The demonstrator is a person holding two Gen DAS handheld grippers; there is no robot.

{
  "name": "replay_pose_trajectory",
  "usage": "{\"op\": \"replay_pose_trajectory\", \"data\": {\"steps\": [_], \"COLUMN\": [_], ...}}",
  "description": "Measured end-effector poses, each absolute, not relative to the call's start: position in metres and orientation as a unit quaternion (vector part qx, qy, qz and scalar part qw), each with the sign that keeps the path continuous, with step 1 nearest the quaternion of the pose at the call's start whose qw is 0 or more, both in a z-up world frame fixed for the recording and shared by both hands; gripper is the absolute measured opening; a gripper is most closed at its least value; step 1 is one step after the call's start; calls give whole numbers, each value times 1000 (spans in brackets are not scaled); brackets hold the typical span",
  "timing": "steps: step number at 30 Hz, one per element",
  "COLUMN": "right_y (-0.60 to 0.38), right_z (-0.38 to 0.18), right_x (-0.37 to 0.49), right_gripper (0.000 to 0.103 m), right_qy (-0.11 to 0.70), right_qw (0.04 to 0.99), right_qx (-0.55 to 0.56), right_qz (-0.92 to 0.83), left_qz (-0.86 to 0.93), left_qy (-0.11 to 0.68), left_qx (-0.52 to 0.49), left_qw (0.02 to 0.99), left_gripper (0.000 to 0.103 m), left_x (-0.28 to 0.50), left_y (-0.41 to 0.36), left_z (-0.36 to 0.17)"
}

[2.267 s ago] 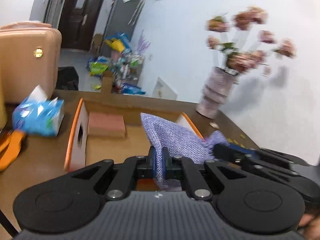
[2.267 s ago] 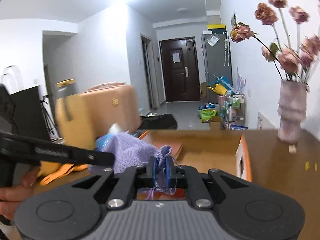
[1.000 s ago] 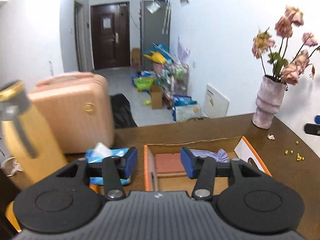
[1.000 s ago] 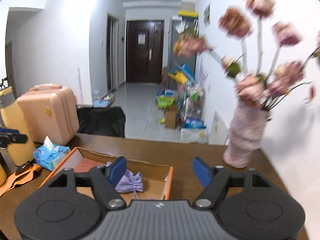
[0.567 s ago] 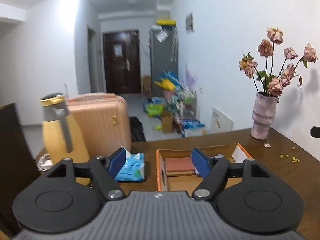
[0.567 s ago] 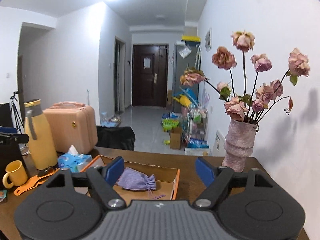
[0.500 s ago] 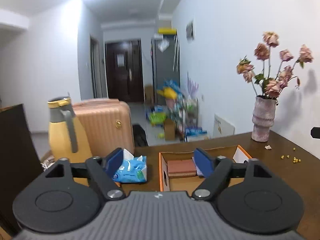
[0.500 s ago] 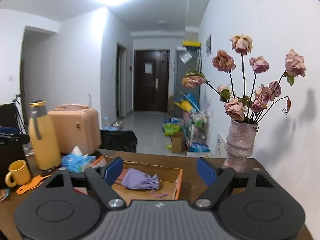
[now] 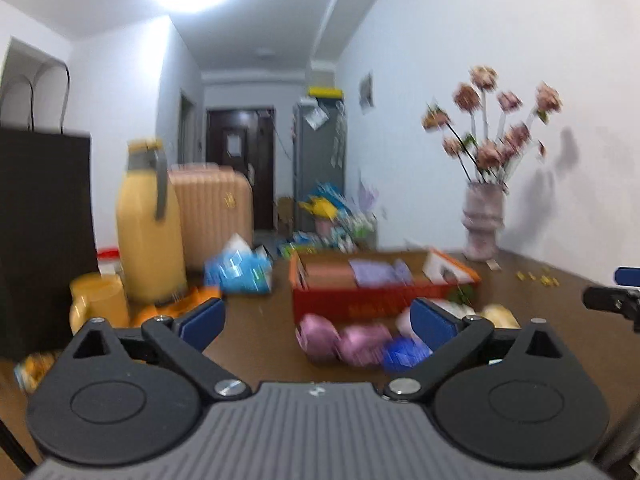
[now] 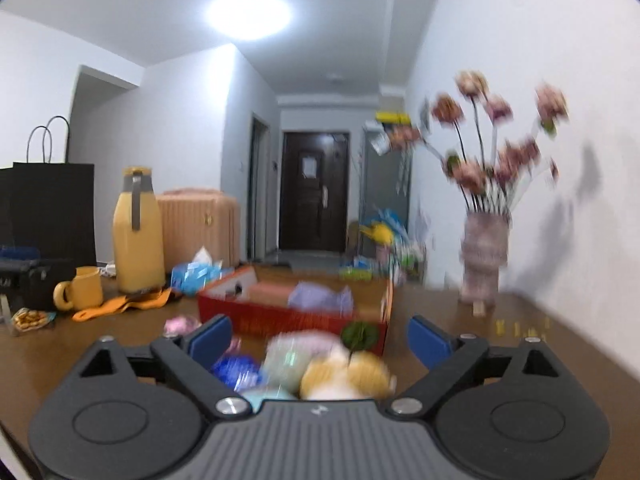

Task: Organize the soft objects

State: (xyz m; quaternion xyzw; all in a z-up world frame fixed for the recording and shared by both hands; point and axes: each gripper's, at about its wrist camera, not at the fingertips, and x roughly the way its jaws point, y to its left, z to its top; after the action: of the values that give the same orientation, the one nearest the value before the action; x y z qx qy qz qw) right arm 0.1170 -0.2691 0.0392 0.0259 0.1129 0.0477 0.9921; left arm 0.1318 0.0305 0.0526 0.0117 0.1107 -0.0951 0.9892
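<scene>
An orange cardboard box (image 9: 360,304) (image 10: 280,322) stands on the brown table and holds a purple knitted pouch (image 9: 378,272) (image 10: 320,298) beside a pink block (image 10: 266,292). In front of the box lie several soft items: pink ones (image 9: 340,342), a blue one (image 9: 404,354) (image 10: 236,370), a yellow-white one (image 10: 344,376) and a pale green one (image 10: 286,358). My left gripper (image 9: 318,322) is open and empty, back from the box. My right gripper (image 10: 318,340) is open and empty above the pile. Both views are blurred.
A yellow flask (image 9: 148,224) (image 10: 138,232), a yellow mug (image 10: 80,288), orange cloth (image 10: 124,302) and a blue tissue pack (image 9: 240,266) stand left of the box. A black bag (image 9: 40,232) is far left. A vase of flowers (image 9: 482,220) (image 10: 482,252) stands at the right.
Both grippers let go of the purple pouch, which now lies in the box, and opened. Both have pulled back from the box, so the pile of soft items in front now shows.
</scene>
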Motion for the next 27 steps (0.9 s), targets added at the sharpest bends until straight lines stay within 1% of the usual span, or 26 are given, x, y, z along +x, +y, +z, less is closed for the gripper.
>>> {"op": "replay_pose_trajectory", "data": {"steps": [3, 8, 12, 16, 18, 20, 22, 24, 27], "right_y": [-273, -265, -268, -262, -258, -254, -247, -239, -222], "right_z": [24, 17, 12, 4, 2, 1, 2, 3, 6], "right_x": [105, 112, 122, 141, 155, 169, 188, 208, 248], "right_gripper": [95, 95, 93, 91, 83, 80, 75, 69, 64], "right_qy": [132, 146, 150, 176, 189, 195, 199, 207, 227], "right_qw": [985, 987, 984, 979, 975, 972, 968, 964, 959], "right_qx": [79, 33, 55, 54, 59, 69, 80, 83, 78], "right_qz": [76, 56, 73, 86, 96, 111, 130, 144, 150], "left_qz": [-110, -117, -112, -101, -92, -88, -91, -100, -124], "left_qy": [132, 143, 163, 184, 191, 199, 207, 212, 235], "left_qx": [35, 42, 44, 36, 26, 9, -7, -19, -33], "left_qw": [984, 982, 979, 977, 977, 976, 974, 972, 963], "left_gripper": [101, 101, 101, 101, 101, 101, 96, 92, 89], "left_x": [123, 135, 150, 175, 191, 210, 234, 259, 300], "left_y": [23, 12, 8, 8, 12, 18, 24, 29, 35], "left_z": [39, 35, 27, 20, 20, 20, 22, 23, 19]}}
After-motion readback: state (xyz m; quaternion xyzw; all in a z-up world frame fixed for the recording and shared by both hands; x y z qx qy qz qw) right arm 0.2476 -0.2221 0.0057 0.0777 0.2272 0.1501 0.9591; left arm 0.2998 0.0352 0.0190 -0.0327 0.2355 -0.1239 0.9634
